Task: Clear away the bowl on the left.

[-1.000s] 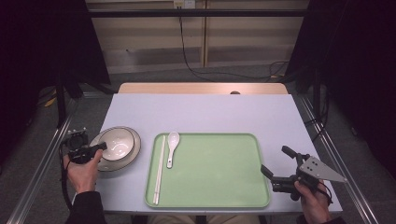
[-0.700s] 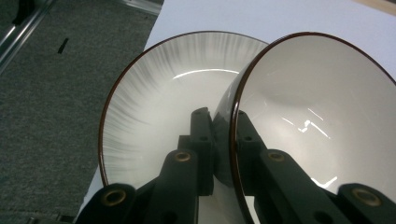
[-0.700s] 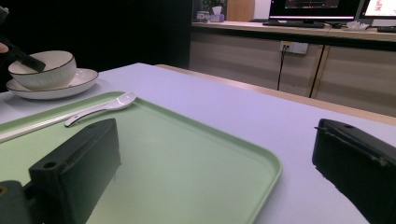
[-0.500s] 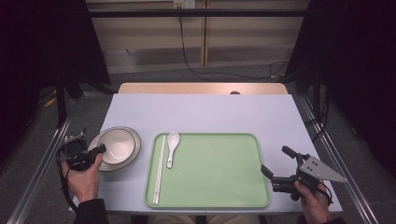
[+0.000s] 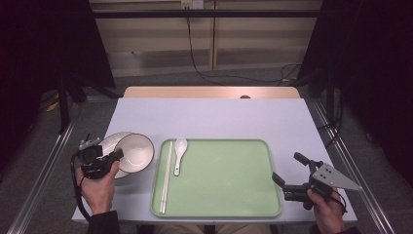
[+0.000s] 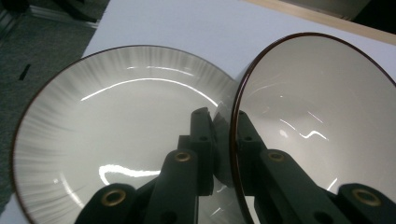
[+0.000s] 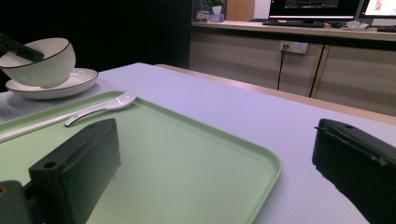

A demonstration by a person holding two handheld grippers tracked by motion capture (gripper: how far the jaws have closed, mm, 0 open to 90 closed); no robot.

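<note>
My left gripper (image 5: 114,157) is shut on the near rim of a white bowl (image 5: 135,152) with a dark rim. In the left gripper view, one jaw is inside the bowl (image 6: 317,116) and one outside. The bowl hangs tilted over the right part of a white plate (image 5: 111,141), close to the green tray (image 5: 229,180). My right gripper (image 5: 287,167) stands open at the tray's right edge, with nothing between its jaws. The right gripper view shows the bowl (image 7: 39,58) just above the plate (image 7: 51,86).
A white spoon (image 5: 179,153) and a pair of chopsticks (image 5: 166,178) lie on the tray's left side. The rest of the tray is bare. Beyond the tray is the light table top (image 5: 219,117), with a wooden strip at its far edge.
The bowl has come off the middle of the plate and shifted right towards the tray, still in my left gripper. The right gripper has stayed put.
</note>
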